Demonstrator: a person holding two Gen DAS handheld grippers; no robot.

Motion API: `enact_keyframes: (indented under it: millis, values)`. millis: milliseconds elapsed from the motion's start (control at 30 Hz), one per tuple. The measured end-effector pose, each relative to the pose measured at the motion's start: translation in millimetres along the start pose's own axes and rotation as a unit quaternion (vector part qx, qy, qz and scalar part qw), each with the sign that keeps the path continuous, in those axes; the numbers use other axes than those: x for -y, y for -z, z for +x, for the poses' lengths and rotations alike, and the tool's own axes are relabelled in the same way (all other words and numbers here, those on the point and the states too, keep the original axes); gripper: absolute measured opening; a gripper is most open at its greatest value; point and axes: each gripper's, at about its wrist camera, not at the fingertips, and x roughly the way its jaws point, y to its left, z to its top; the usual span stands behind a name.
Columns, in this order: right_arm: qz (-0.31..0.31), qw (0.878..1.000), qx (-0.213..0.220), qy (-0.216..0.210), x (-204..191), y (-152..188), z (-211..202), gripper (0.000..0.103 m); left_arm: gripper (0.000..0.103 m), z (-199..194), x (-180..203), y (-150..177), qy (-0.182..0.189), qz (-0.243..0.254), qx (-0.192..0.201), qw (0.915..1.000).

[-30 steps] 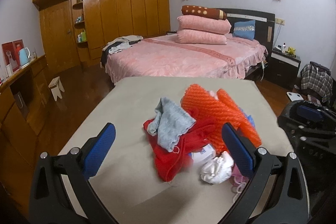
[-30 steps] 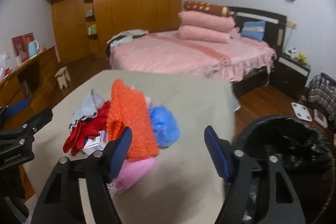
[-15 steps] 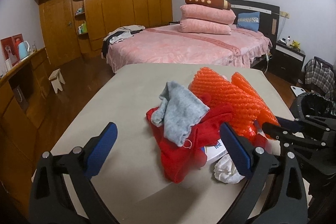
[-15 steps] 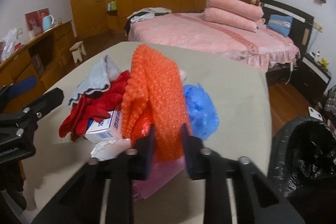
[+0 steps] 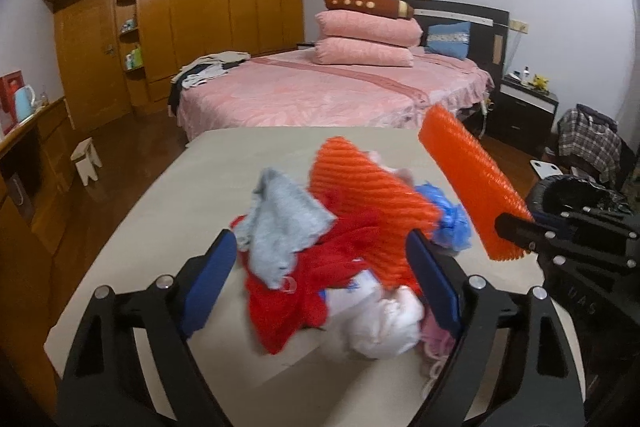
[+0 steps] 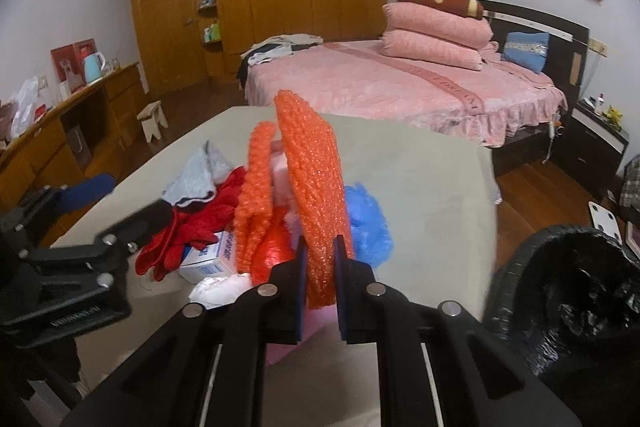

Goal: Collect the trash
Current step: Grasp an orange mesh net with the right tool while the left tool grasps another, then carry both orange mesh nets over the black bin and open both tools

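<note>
Orange foam netting (image 6: 316, 195) is pinched near its lower end by the right gripper (image 6: 319, 281), lifted clear of the table's pile (image 5: 340, 247) for transfer to the bin (image 6: 580, 291) at right, while the left gripper (image 5: 320, 275) hovers spread.

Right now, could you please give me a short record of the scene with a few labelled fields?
right hand-held gripper: shut on the orange mesh sheet, lifted off the pile
left hand-held gripper: open, fingers either side of the pile
pile on table: second orange mesh piece, grey cloth, red cloth, blue plastic bag, small white box, white crumpled paper
bin: black-lined trash bin, right of the table
</note>
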Motion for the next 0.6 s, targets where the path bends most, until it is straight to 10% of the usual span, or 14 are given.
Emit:
enact_keyframes:
  millis: [600]
  values:
    - [0.055, 0.997, -0.006, 0.05, 66, 5, -7, 0.012, 0.056, 47, 81, -5, 0.01, 0.056, 0.001, 0.9984]
